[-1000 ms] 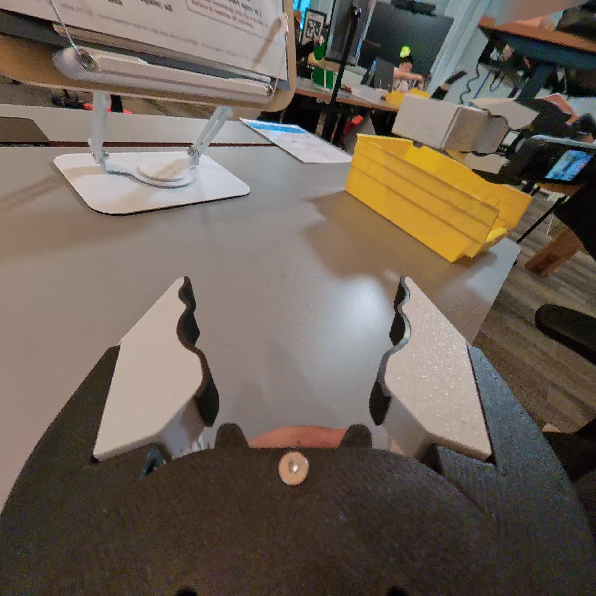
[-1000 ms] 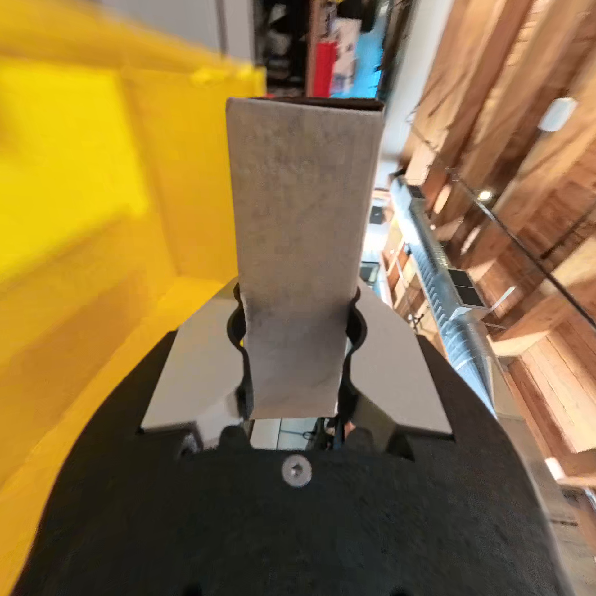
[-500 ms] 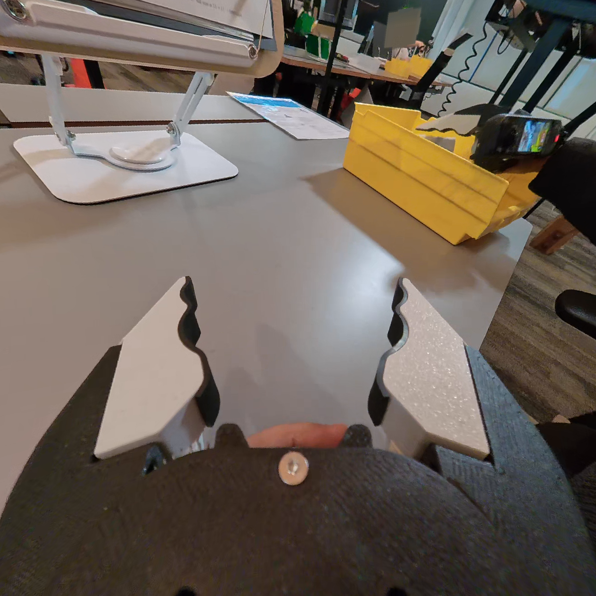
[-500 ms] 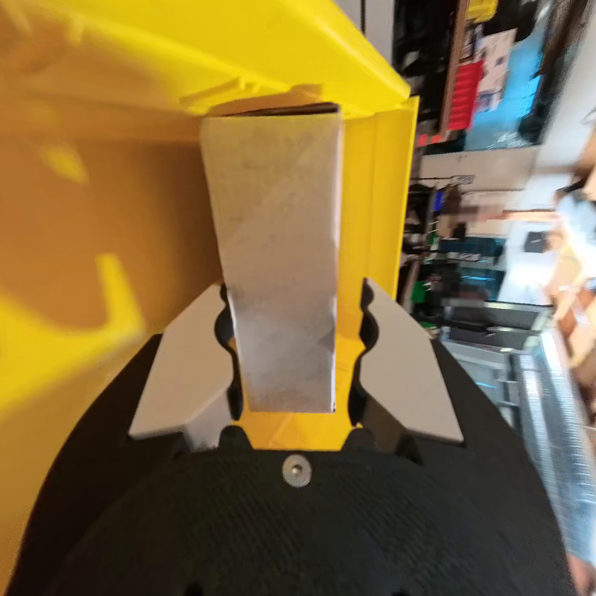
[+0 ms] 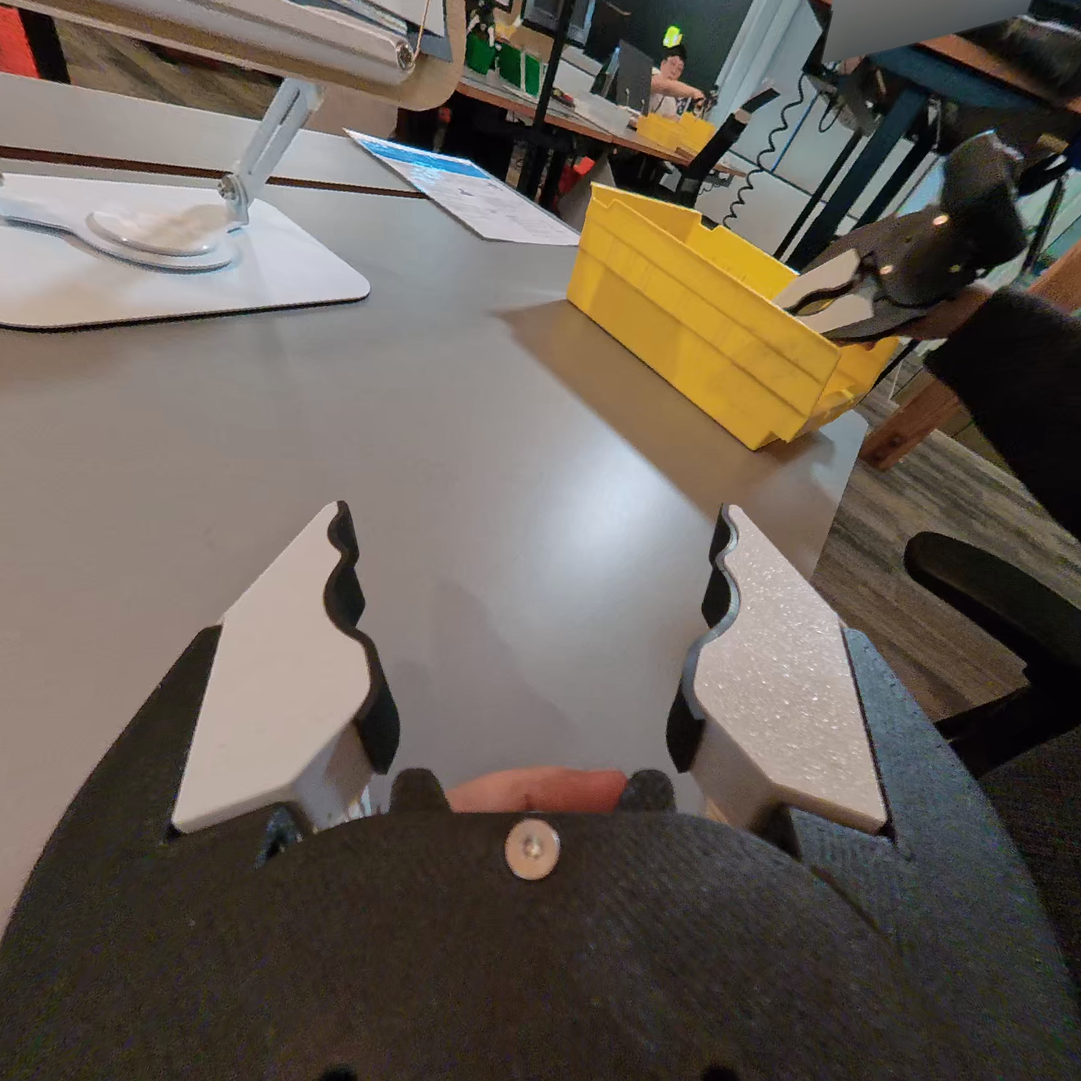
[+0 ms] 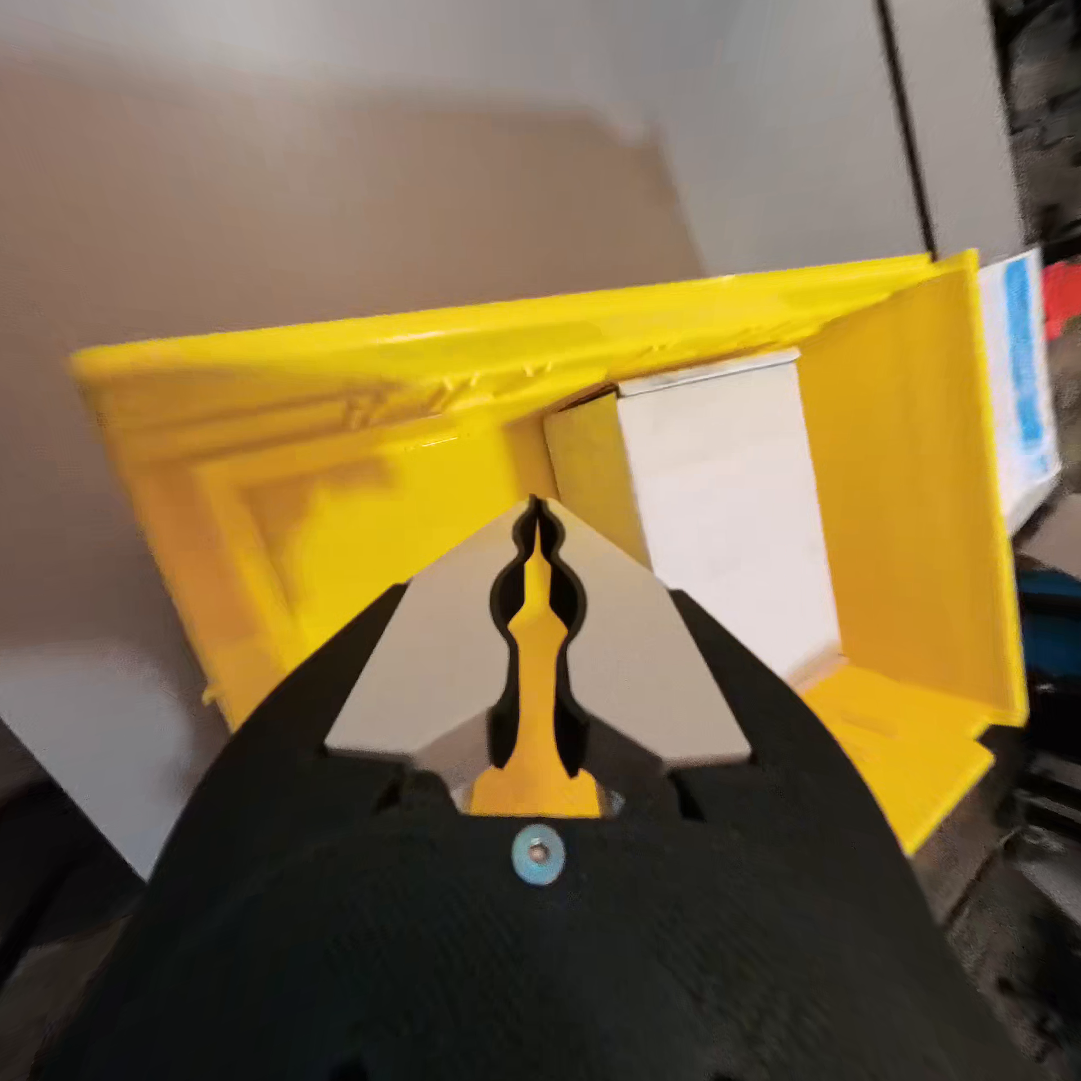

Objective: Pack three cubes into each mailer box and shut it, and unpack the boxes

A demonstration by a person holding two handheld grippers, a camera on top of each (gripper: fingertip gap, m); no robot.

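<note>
- The left gripper (image 5: 529,591) hangs over the grey counter (image 5: 409,409), jaws spread wide and empty.
- The right gripper (image 6: 535,509) has its jaws clenched on nothing above the yellow bin (image 6: 362,468), where a white mailer box (image 6: 725,515) lies.

A lab-like office: long desks (image 5: 591,126) with monitors (image 5: 629,76), a seated person (image 5: 670,82), dangling cables (image 5: 778,134).

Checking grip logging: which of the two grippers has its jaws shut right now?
The right gripper, over the yellow bin: its jaws meet at the tips, holding nothing. The left gripper hangs over the table with jaws wide apart.
</note>
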